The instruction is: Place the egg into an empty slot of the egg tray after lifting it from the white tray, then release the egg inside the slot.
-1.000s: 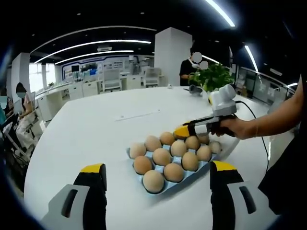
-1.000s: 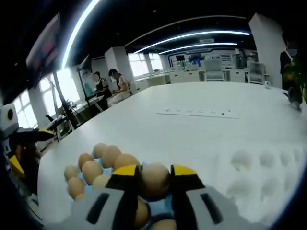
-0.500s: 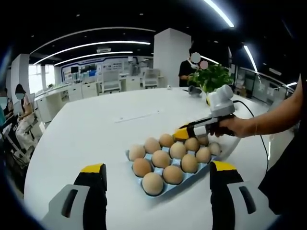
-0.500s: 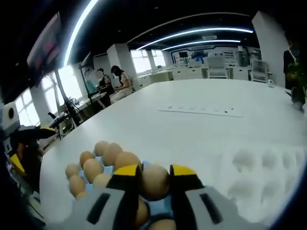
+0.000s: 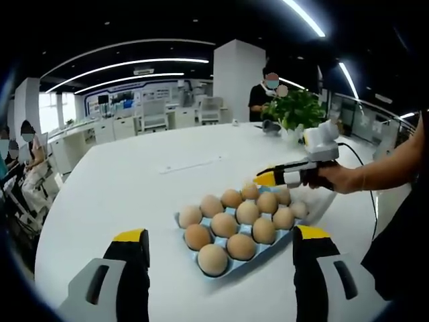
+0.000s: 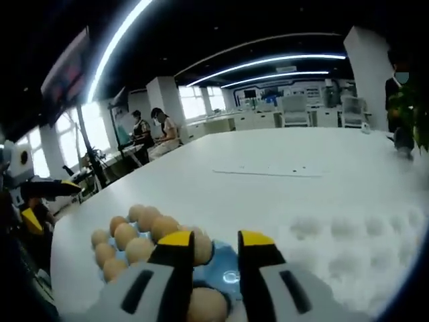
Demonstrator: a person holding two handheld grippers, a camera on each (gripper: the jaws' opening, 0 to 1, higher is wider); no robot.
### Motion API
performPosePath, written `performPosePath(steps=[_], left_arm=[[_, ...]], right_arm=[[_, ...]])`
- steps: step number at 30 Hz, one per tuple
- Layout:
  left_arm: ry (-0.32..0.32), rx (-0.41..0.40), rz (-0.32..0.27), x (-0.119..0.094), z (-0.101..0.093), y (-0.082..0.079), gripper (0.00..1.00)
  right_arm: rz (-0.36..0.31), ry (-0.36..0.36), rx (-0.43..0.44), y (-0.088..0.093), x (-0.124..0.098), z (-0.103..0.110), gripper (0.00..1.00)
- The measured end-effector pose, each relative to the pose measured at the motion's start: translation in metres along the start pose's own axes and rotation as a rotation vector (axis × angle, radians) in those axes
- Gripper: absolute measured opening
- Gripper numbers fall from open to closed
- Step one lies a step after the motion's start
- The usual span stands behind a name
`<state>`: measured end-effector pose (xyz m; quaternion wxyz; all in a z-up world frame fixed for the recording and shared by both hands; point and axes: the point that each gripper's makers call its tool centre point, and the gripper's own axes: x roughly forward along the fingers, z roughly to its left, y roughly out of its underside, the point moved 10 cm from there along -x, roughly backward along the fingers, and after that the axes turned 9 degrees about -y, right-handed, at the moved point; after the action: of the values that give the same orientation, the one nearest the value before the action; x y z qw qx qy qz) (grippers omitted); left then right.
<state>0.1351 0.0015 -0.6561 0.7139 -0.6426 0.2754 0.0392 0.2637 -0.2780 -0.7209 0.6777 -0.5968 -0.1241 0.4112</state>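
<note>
Right gripper (image 6: 215, 243) held over the egg tray (image 5: 188, 216)
Its jaws are parted, gripping nothing, above eggs (image 5: 226, 224); the left gripper (image 5: 221, 243) is held wide apart.

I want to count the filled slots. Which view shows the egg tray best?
The left gripper view: the whole blue egg tray lies in the open, its eggs in rows. In the right gripper view the egg tray sits partly behind the right gripper, so some slots are hidden.
</note>
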Motion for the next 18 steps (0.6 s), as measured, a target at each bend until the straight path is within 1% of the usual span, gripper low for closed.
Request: performPosePath(steps=[2, 3, 5, 7, 8, 10, 12, 14, 15, 16, 17, 18], left_arm=[[0.005, 0.000, 0.001, 0.001, -0.001, 0.000, 0.90], [0.006, 0.001, 0.001, 0.001, -0.002, -0.001, 0.89], [0.010, 0.000, 0.000, 0.002, -0.002, -0.001, 0.89], [0.013, 0.004, 0.003, 0.002, -0.003, -0.001, 0.89], [0.013, 0.005, 0.003, 0.002, -0.003, -0.001, 0.89], [0.012, 0.003, 0.002, 0.002, -0.003, -0.001, 0.89], [0.007, 0.003, 0.001, 0.002, -0.002, -0.001, 0.89], [0.002, 0.001, 0.002, 0.002, -0.001, -0.001, 0.89], [0.001, 0.001, 0.003, 0.001, -0.001, -0.001, 0.89], [0.001, 0.001, 0.005, 0.001, 0.000, 0.000, 0.89], [0.001, 0.002, 0.008, 0.001, 0.000, 0.000, 0.89], [0.003, 0.001, 0.011, 0.001, 0.000, 0.000, 0.89]], right_arm=[[-0.029, 0.053, -0.003, 0.000, -0.013, -0.012, 0.25], [-0.031, 0.085, 0.002, 0.000, -0.019, -0.017, 0.25], [-0.034, 0.106, 0.000, 0.000, -0.026, -0.025, 0.25], [-0.043, 0.170, -0.016, 0.001, -0.038, -0.037, 0.25], [-0.051, 0.217, -0.023, 0.000, -0.046, -0.045, 0.25], [-0.068, 0.282, -0.040, -0.001, -0.057, -0.056, 0.25], [-0.085, 0.348, -0.023, -0.001, -0.070, -0.067, 0.25], [-0.100, 0.445, -0.016, 0.000, -0.089, -0.085, 0.25], [-0.107, 0.480, -0.024, -0.001, -0.096, -0.090, 0.24], [-0.121, 0.532, -0.056, -0.003, -0.105, -0.097, 0.24], [-0.124, 0.562, -0.070, -0.004, -0.112, -0.099, 0.24], [-0.133, 0.593, -0.056, -0.004, -0.119, -0.104, 0.24]])
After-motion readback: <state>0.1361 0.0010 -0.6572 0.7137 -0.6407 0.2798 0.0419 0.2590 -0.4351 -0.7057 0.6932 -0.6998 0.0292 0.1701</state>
